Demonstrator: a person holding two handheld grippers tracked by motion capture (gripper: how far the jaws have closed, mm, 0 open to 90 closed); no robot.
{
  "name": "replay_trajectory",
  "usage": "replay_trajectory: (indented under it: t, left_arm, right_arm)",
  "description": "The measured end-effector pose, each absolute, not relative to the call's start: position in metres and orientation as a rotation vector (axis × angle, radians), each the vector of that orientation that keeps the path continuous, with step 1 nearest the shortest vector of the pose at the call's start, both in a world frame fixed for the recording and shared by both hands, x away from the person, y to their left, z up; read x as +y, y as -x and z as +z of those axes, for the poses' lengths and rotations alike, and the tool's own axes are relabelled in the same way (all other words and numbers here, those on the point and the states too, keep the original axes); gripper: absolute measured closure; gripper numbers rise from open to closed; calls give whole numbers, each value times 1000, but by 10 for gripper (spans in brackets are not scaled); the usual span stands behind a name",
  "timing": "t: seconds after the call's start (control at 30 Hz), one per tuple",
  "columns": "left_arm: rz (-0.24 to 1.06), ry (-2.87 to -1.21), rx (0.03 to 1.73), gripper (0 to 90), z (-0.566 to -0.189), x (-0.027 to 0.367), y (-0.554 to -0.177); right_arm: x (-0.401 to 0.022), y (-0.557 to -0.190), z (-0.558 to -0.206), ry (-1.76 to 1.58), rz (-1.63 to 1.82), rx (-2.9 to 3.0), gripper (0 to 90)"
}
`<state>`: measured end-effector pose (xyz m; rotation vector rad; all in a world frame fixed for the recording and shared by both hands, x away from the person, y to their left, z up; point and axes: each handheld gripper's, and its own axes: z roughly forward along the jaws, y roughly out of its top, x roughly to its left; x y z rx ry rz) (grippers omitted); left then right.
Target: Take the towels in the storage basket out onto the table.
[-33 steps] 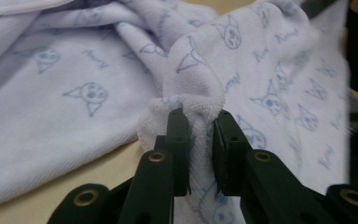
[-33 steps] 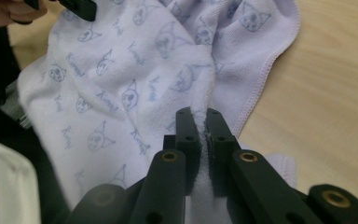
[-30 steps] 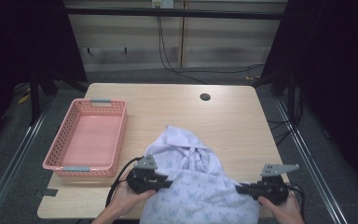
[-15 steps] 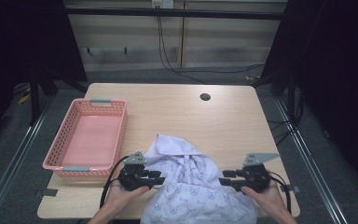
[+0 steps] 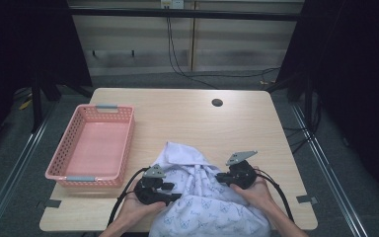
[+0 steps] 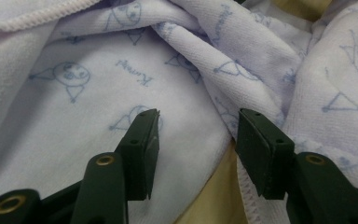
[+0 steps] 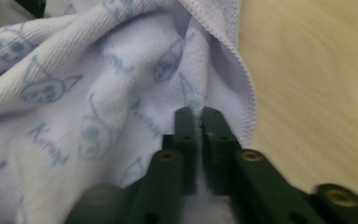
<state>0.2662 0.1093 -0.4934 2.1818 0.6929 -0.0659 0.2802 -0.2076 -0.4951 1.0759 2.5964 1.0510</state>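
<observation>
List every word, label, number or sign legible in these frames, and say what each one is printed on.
"Kuromi", or close to it: pale blue script repeated across the lilac towel, among small cartoon faces; letters are soft, so the spelling is uncertain.
The same script appears upside down on the towel in the left gripper view.
In the high view the towel print is too small to read; the pink basket and table carry no text.

From above the near edge we look forward and down on the table (image 5: 187,113), from each gripper we look along its jaws, close on the towel (image 5: 212,207) all views share.
</observation>
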Motion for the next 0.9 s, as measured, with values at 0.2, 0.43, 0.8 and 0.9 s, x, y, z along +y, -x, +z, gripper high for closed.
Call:
replay_trajectory:
  t: [0.2, 0.43, 0.8, 0.9]
  left_arm:
    - [-85, -2185, 676, 442, -496, 107, -266]
    - [-109, -2178, 653, 446, -494, 100, -268]
    - [22, -2259, 637, 722, -496, 82, -282]
    - [98, -2249, 659, 724, -497, 78, -294]
  right_arm:
    - [-248, -252, -493, -1194, 1022, 2560, 890]
    - [-305, -192, -487, -1388, 987, 2540, 889]
    - [-276, -232, -462, -1205, 1278, 2429, 590]
    - [-245, -258, -465, -1131, 1265, 2480, 564]
